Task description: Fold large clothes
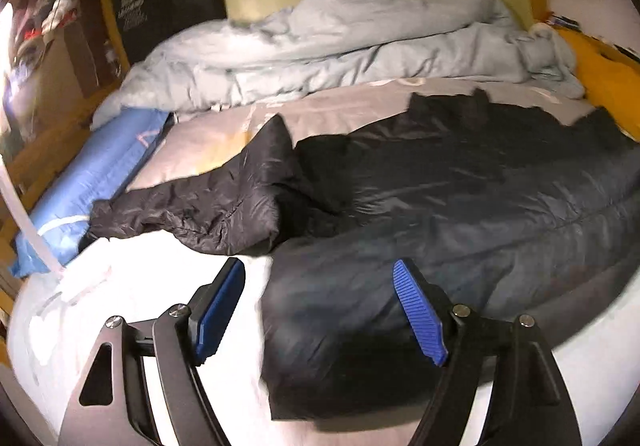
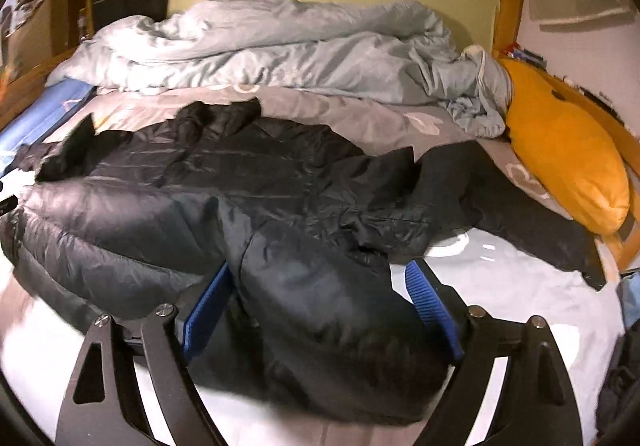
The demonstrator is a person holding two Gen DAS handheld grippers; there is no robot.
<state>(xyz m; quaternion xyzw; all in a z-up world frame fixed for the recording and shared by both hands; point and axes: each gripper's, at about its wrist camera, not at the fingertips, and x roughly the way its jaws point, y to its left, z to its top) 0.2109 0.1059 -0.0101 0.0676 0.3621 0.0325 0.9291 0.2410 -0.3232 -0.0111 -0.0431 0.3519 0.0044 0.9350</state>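
Black jacket (image 1: pixel 460 197) spread on bed (image 1: pixel 120 326), near hem between both sets of jaws. Left gripper (image 1: pixel 320 310) released, pads clear of fabric. Right gripper (image 2: pixel 316 310) released, straddling hem.

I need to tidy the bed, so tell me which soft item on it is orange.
The orange cushion against the wooden bed rail on the right. The crumpled quilt at the headboard is pale blue, and the puffy padded coat spread across the middle is black.

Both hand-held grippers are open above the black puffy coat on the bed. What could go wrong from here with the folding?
1. The black coat is puffy and slick, so a fold may spring open.
2. One sleeve lies crumpled to the side and could get trapped in a fold.
3. The coat's end overhangs the white sheet near the bed's edge and might slide off.
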